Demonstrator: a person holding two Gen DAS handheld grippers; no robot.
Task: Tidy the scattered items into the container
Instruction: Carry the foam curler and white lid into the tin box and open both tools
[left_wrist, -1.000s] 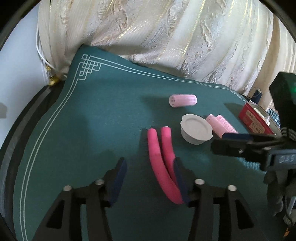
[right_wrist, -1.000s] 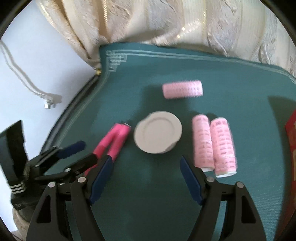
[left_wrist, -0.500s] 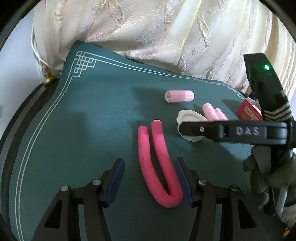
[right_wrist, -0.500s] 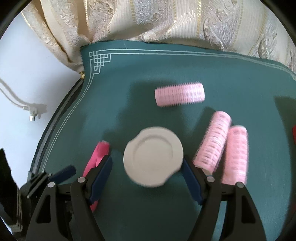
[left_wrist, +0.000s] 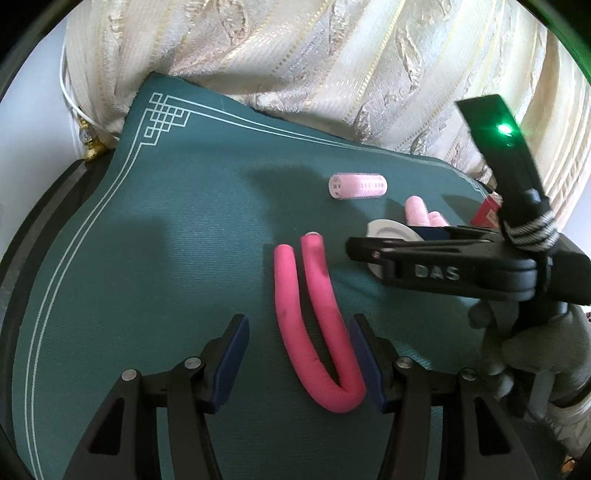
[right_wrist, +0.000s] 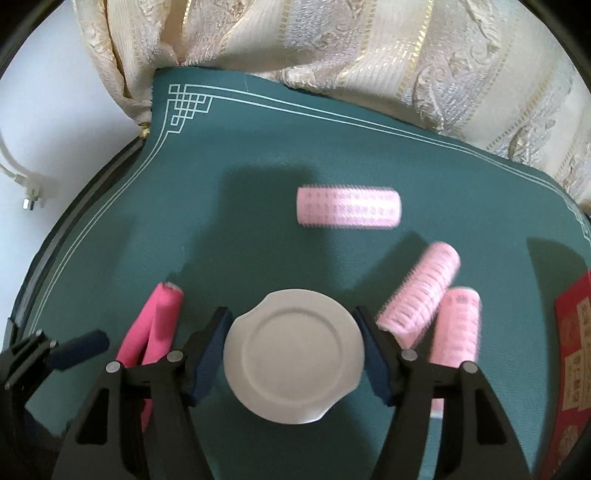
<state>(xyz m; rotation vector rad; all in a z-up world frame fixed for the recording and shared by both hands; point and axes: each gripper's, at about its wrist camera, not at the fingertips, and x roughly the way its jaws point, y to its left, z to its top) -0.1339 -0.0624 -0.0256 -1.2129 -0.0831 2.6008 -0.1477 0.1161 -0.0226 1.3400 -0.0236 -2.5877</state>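
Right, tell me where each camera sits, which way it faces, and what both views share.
Left wrist: on the left gripper, looking forward and down at the bent pink foam roller on the green mat; the right gripper and a gloved hand show.
Right wrist: on the right gripper, above the white lid; the left gripper's tip shows.
Shared: roller, lid, three pale pink curlers, mat, curtain.

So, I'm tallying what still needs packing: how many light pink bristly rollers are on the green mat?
3. One roller lies crosswise at the far middle; an angled roller and a near roller lie together right of the white lid. More could be hidden outside the views.
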